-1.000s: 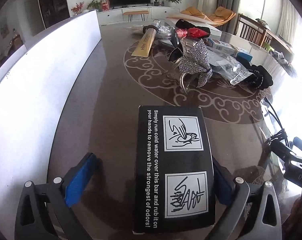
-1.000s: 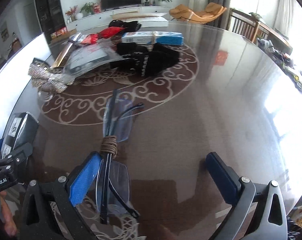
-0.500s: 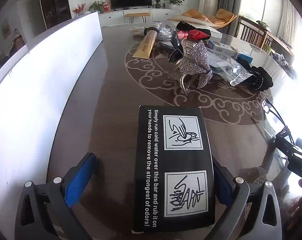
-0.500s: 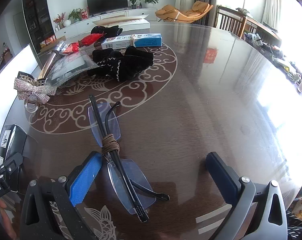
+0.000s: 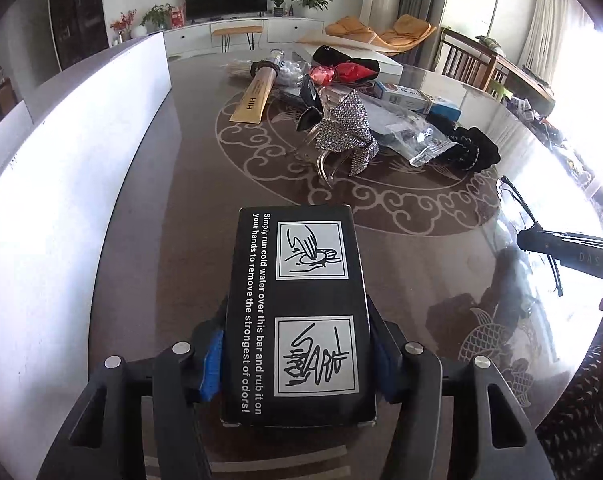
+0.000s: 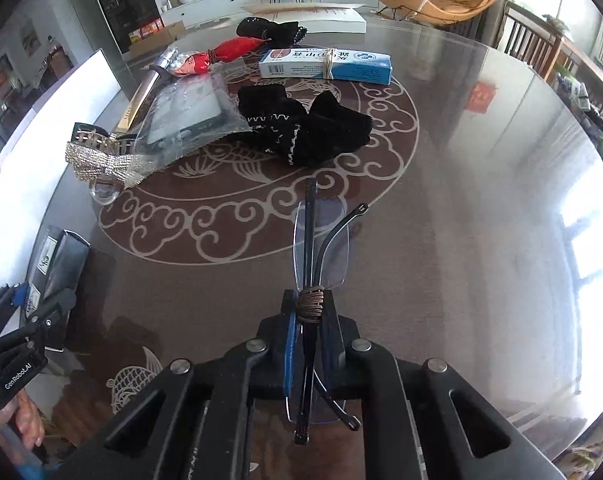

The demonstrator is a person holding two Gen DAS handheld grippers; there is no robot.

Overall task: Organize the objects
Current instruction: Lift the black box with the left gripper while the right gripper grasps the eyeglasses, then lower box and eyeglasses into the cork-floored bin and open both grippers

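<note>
1. Black card forms the box at the near edge of the table; the left gripper is closing on it, blue pads against both long sides, so the box is held.
2. The right gripper is clamped tight on folded glasses, gripping them by the brown cord wound round the middle; one clear lens sticks out beyond the fingertips.
3. As I judge it, the tidying has hardly begun: two things are gripped but neither looks lifted or put anywhere yet.
4. Still lying in a loose pile on the far side of the table: black knitted gloves, a blue and white carton with a rubber band round it, a clear plastic bag, a glittery bow, a red wrapped item and a tan tube.
5. The box reads "Simply run cold water over this bar and rub it on your hands to remove the strongest of odors!" beside two hand drawings.
6. The tube shows "HIH"; the left gripper's body, seen from the right, says "GenRobot.AI". The carton's print is too small to read.
</note>
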